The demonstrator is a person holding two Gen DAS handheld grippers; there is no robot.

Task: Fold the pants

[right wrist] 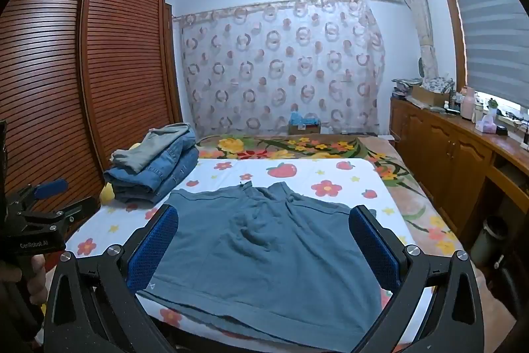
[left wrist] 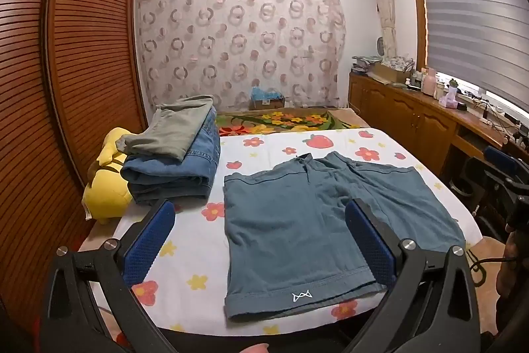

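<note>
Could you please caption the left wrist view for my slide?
Open left gripper hovers over teal shorts spread flat beside folded jeans.

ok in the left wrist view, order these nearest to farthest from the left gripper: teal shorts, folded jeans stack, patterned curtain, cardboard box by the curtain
From the left gripper:
1. teal shorts, spread flat just ahead, between the fingers.
2. folded jeans stack, farther back on the left.
3. cardboard box, past the bed's far end.
4. patterned curtain, right behind the box on the back wall.
</note>
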